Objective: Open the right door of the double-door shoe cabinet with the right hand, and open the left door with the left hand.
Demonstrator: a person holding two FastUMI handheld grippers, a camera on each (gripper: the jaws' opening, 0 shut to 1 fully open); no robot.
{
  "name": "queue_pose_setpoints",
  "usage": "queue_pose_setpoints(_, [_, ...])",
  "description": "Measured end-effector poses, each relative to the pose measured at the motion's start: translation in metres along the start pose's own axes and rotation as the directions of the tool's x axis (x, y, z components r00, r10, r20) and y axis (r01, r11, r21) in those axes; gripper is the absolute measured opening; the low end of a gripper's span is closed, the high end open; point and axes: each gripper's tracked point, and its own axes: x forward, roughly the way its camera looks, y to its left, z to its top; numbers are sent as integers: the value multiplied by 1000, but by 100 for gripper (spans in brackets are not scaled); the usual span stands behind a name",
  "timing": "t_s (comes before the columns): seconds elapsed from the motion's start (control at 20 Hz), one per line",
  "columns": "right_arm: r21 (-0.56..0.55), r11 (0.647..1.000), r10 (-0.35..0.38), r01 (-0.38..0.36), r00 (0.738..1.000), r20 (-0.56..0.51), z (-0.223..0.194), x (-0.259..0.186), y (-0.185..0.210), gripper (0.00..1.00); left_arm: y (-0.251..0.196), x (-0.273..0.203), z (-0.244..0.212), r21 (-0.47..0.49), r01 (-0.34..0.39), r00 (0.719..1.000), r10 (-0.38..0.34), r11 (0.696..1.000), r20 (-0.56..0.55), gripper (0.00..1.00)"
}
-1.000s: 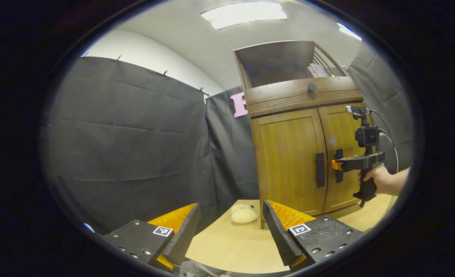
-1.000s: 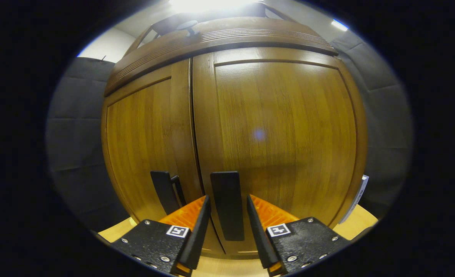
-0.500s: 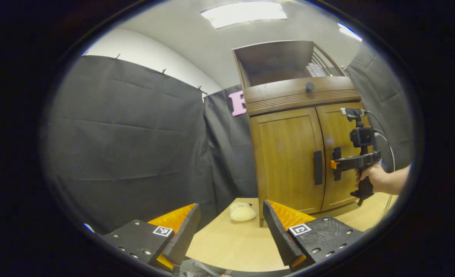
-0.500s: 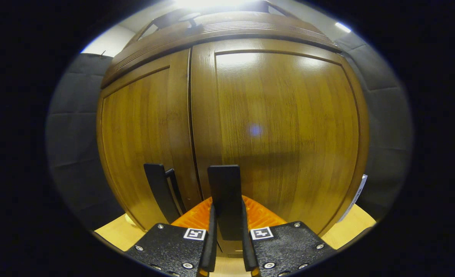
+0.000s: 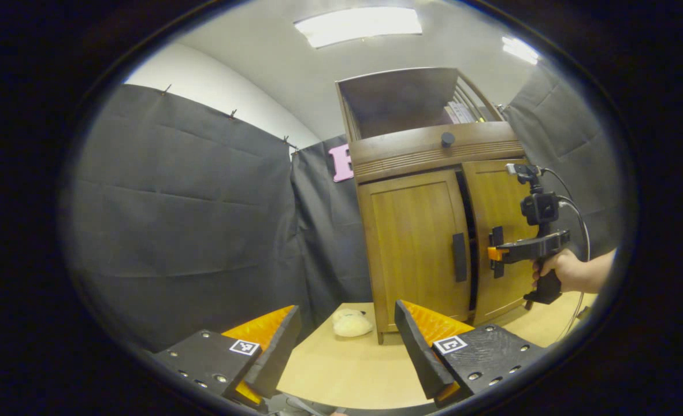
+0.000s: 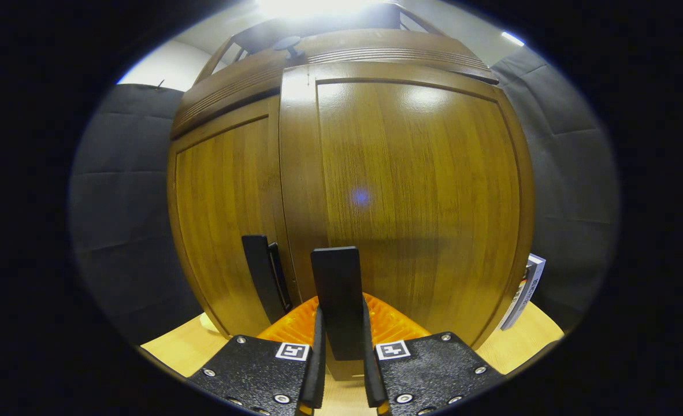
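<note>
Right door (image 6: 411, 196) stands slightly ajar, right gripper (image 6: 341, 370) pinching its handle (image 6: 337, 300); left door (image 5: 414, 248) beside it is closed, left gripper (image 5: 344, 346) spread.

Light wooden table (image 5: 347, 370), pale yellow-tan top, plain surface. Shoe cabinet (image 5: 416, 242) stands directly on it, toward the far end, base touching the tabletop. Small cream plush toy (image 5: 351, 323) lies on the table just beside the cabinet's corner, at about 9 o'clock from its base. In the right gripper view a booklet (image 6: 524, 292) stands on the table (image 6: 520, 346), leaning against the cabinet's side at 3 o'clock.
</note>
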Motion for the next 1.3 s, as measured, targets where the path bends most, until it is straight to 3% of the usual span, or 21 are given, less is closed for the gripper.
queue_pose_setpoints(0.9, [30,1000,1,0,1000,-7,-5,-74,-28,28,-9,-7,6,-11,123,991,-122,992,60,93])
queue_pose_setpoints(0.95, [35,999,-7,7,1000,-10,-6,-76,-31,27,-9,-8,6,-13,129,990,-128,992,63,99])
queue_pose_setpoints(1.3, [50,998,-34,34,999,-6,-9,-99,-44,27,-13,-10,6,-14,173,982,-171,985,75,99])
